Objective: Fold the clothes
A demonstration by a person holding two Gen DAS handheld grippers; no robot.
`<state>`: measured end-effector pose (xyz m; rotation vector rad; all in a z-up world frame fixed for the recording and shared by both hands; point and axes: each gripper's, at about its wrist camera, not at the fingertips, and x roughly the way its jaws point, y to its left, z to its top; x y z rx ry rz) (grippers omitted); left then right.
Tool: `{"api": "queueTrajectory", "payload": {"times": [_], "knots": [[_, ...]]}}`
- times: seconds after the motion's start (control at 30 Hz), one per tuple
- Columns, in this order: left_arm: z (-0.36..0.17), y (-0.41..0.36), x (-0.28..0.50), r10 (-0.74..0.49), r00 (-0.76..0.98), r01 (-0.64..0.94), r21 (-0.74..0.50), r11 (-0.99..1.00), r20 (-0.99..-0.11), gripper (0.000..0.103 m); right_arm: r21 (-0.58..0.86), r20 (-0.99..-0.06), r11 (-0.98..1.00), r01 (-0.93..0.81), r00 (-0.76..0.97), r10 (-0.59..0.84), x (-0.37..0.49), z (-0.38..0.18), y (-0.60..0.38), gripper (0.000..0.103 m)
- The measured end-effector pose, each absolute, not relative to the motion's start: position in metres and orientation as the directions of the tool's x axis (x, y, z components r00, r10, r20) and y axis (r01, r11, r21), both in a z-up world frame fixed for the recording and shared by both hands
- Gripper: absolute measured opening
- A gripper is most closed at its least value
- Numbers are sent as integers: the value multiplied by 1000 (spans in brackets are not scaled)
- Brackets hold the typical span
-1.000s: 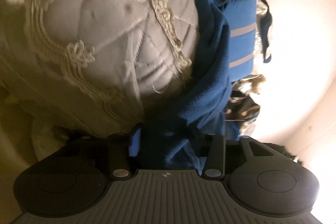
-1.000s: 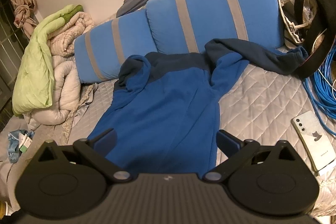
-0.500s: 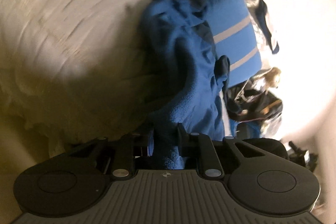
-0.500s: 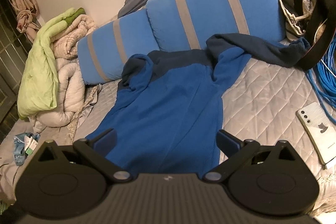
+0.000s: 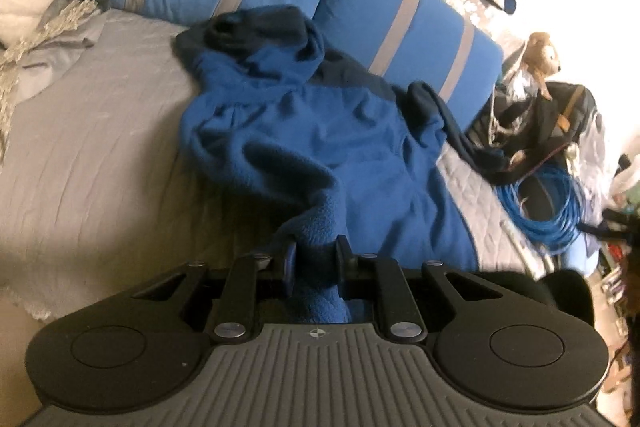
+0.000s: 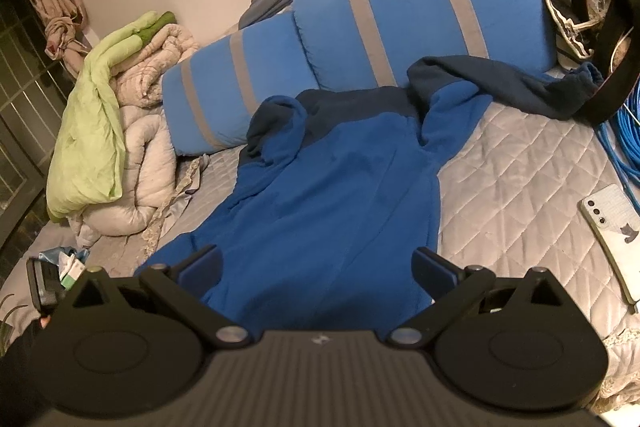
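Blue fleece hoodie (image 6: 332,203) spread on the grey quilted bed (image 6: 516,179).
Two blue pillows with grey stripes (image 6: 416,15) lie behind it, crumpled green and beige duvets (image 6: 108,131) to its left, a white smartphone (image 6: 612,223) and coiled blue cable (image 5: 548,211) to its right.

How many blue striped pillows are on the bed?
2: a left pillow beside the bundled quilts, and a right pillow behind the fleece's dark collar. Clutter could hide others.

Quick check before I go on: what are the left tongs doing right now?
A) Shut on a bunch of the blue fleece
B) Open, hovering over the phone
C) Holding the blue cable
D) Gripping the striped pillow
A: in the left wrist view the left tongs pinch a bunched edge of the blue fleece.
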<state>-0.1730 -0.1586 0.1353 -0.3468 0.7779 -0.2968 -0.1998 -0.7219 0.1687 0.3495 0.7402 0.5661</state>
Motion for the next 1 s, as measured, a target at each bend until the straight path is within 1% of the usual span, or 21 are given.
{"api": "queueTrajectory", "payload": {"times": [0.2,0.5,0.7,1.0], "knots": [[167,-169,-139,-393,693,132,-429,894,-605,18,477,-540,801,-362,599,592,-197,167,-718,103],[215,-195,-90,-373,723,135,-411,902,-581,18,461,-549,802,-380,588,594,-195,162,-709,103],[229,-203,-66,-368,731,124,-419,900,-574,18,423,-572,818,-390,585,575,-190,153,-700,103],[233,-195,-14,-356,753,88,-452,888,-553,18,395,-613,823,-407,550,566,-170,138,-688,103]]}}
